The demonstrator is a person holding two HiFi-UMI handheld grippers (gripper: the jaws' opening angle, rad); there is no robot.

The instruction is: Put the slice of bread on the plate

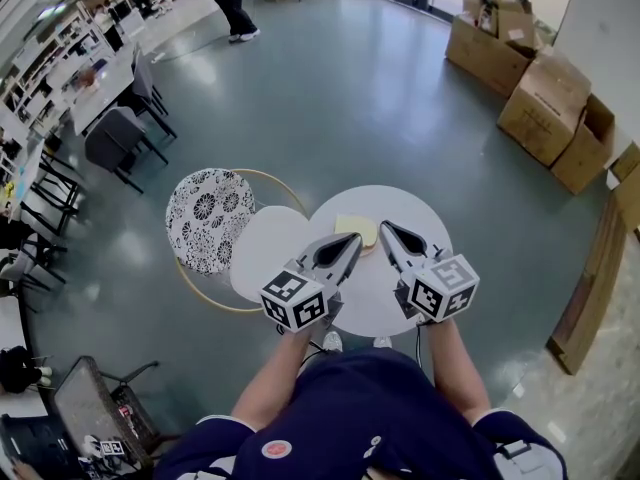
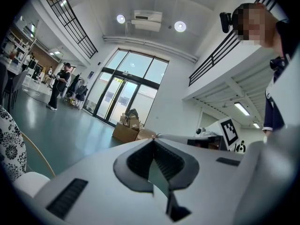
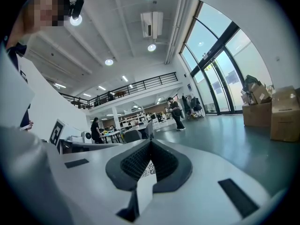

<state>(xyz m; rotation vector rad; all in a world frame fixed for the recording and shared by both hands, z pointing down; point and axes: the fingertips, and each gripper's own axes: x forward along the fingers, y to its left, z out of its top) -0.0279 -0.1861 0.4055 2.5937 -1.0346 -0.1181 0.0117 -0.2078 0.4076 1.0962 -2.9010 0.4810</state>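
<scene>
left gripper (image 1: 354, 240) and right gripper (image 1: 386, 227) both clenched on nothing over the table (image 1: 405, 204); bread slice (image 1: 357, 229) lies there, near the plate (image 1: 264, 256).

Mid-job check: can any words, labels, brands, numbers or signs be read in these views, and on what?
No readable words or numbers in any view.
Left gripper and right gripper: square black-and-white marker patterns on their cubes, no letters.
Cardboard boxes: any print is too small to read.
Slice of bread: no label.
</scene>
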